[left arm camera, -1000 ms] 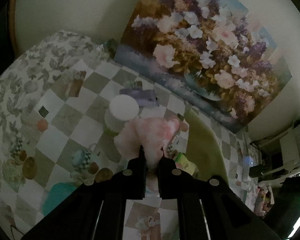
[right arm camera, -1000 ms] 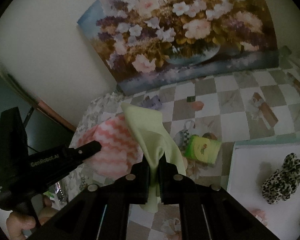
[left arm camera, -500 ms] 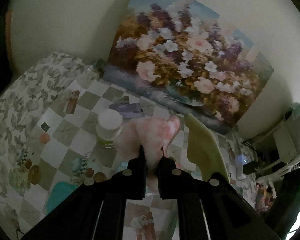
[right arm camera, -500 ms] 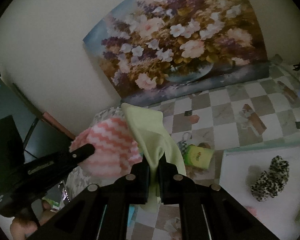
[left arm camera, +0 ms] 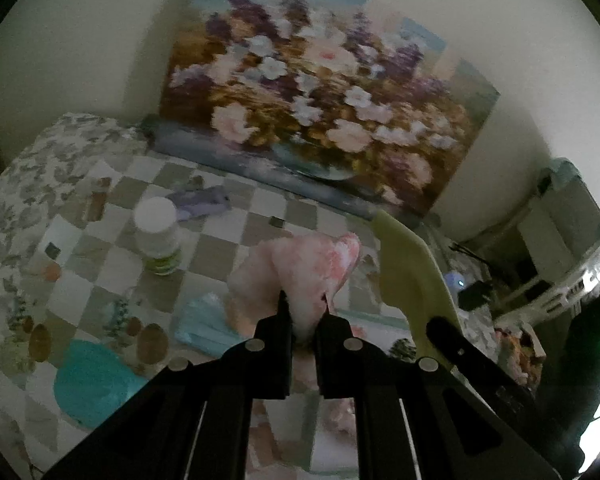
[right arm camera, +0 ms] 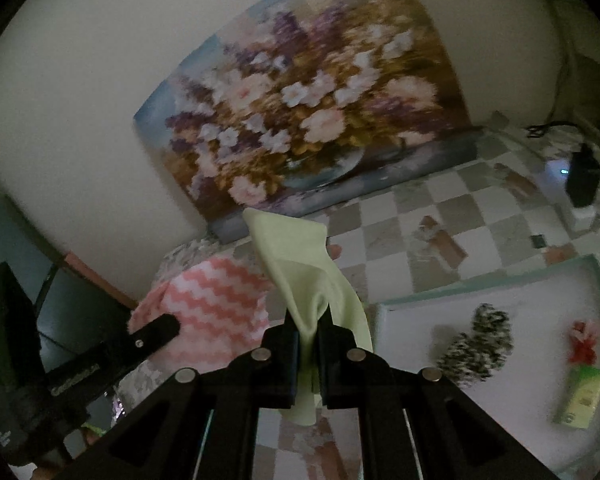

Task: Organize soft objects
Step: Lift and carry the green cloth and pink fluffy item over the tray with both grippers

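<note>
My left gripper [left arm camera: 302,308] is shut on a fluffy pink and white zigzag cloth [left arm camera: 300,268] and holds it above the checkered table. The same cloth shows in the right wrist view [right arm camera: 216,312] at lower left, with the left gripper's finger [right arm camera: 156,330] on it. My right gripper [right arm camera: 308,322] is shut on a pale green cloth [right arm camera: 300,264] held up in the air; it also shows in the left wrist view [left arm camera: 412,272]. A white tray [right arm camera: 548,292] at right holds a leopard-print soft item [right arm camera: 476,344].
A white bottle [left arm camera: 158,236], a purple cloth [left arm camera: 204,204], a teal cloth [left arm camera: 92,380] and a light blue cloth [left arm camera: 204,322] lie on the table. A flower painting [right arm camera: 300,120] leans on the back wall. A green box [right arm camera: 580,400] and a red item [right arm camera: 584,340] lie in the tray.
Both grippers have risen and drifted right with their cloths. The tray has come further into the right wrist view. Both grips are unchanged.
</note>
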Available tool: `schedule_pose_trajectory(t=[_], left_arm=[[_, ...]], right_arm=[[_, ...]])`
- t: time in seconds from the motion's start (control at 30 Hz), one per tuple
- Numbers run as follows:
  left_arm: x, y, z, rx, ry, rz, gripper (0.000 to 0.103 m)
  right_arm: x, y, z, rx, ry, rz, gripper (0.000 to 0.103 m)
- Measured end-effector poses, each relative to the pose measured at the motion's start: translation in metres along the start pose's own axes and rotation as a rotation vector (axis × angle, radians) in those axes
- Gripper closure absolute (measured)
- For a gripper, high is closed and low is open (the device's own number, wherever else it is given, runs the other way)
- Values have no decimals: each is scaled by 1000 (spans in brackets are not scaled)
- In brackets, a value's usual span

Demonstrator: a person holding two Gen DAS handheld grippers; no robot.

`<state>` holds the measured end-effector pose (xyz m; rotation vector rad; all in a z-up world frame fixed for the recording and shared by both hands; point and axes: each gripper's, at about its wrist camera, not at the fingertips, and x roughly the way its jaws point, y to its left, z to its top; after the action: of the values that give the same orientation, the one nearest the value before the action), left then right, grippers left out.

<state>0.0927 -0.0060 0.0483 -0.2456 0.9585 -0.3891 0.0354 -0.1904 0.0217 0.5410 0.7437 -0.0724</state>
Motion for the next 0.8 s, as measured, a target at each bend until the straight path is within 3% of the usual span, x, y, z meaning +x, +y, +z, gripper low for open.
schedule_pose_trajectory(t=[0.4,0.8], left_arm=[[11,-47,-16,87,33,-106,94],[34,-82,-33,181,65,-151,94]], right_arm=[[-30,-59,6,90,-60,-229,95],[-59,-123,8,207,-83,-442,95]])
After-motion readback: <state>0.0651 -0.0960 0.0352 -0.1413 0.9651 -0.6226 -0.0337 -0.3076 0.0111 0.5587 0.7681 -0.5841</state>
